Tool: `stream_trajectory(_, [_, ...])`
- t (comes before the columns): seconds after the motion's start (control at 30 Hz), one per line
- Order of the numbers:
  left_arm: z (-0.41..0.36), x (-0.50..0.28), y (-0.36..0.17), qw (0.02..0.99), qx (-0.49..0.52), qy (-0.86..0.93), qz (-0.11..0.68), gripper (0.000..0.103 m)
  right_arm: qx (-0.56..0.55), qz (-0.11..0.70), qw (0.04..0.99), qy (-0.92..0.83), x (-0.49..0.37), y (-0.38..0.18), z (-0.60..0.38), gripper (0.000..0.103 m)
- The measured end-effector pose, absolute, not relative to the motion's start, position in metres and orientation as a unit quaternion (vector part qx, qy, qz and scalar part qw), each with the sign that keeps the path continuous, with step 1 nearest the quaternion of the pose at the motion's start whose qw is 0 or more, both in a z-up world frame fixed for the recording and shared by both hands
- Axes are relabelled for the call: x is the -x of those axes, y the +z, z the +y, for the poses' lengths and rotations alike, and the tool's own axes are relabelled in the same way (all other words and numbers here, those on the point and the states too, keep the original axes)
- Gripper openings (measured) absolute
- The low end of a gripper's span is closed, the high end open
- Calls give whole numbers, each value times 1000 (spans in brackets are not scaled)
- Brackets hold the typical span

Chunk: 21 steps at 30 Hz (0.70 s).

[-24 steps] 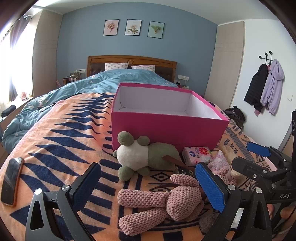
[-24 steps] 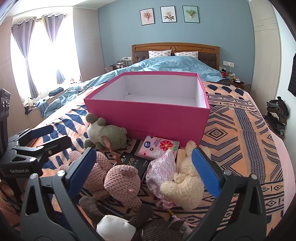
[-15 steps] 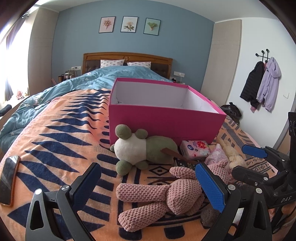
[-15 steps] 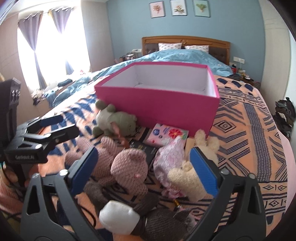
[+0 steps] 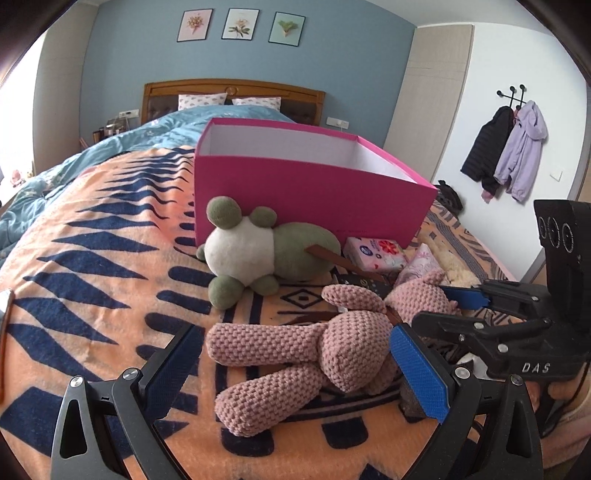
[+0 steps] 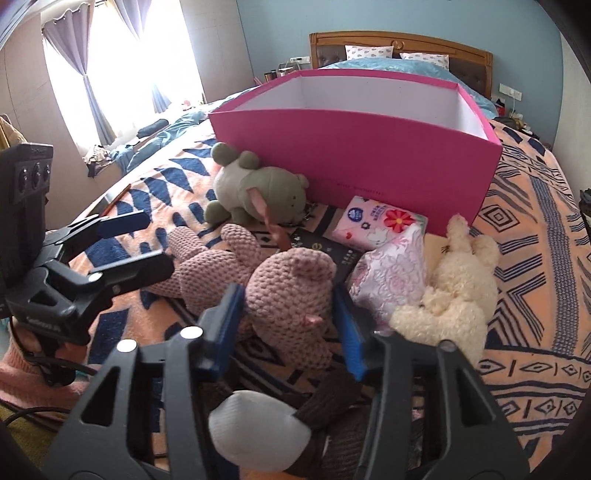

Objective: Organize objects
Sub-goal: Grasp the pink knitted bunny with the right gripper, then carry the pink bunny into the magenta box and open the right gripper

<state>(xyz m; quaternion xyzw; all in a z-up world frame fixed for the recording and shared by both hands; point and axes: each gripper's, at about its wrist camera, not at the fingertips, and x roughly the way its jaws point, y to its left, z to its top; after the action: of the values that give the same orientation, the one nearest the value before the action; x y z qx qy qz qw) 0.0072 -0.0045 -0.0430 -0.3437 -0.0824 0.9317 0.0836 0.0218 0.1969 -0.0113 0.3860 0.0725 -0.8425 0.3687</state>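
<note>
Toys lie loose: the right gripper closing on the pink rabbit's head may slip, while the left gripper stays wide open.

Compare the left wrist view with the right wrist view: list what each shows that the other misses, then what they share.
Only the left wrist view shows the coats hanging on the wall hooks and the three framed pictures. Only the right wrist view shows the curtained window, the grey and white toy nearest the camera, and the right hand-held gripper closing around the pink knitted toy's head. Both show the pink box, the green plush, the tissue pack and the left hand-held gripper, jaws wide.
</note>
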Motion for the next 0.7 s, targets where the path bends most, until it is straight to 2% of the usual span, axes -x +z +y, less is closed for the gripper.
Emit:
stream_trajectory(0.33, [2, -16, -33, 161, 340, 921, -101, 102, -366, 18, 404, -838, -16, 21, 211, 48])
stream_trajectory(0.47, [0, -14, -18, 186, 327, 919, -114, 88, -351, -5, 418, -838, -9, 42, 214, 48])
stream_trajectory(0.57, [-2, -5, -8, 193, 322, 919, -118, 69, -338, -16, 429, -837, -4, 55, 214, 48])
stream_trajectory(0.7, [-7, 10, 5, 206, 320, 915, -131, 61, -323, -15, 427, -844, 2, 68, 209, 48])
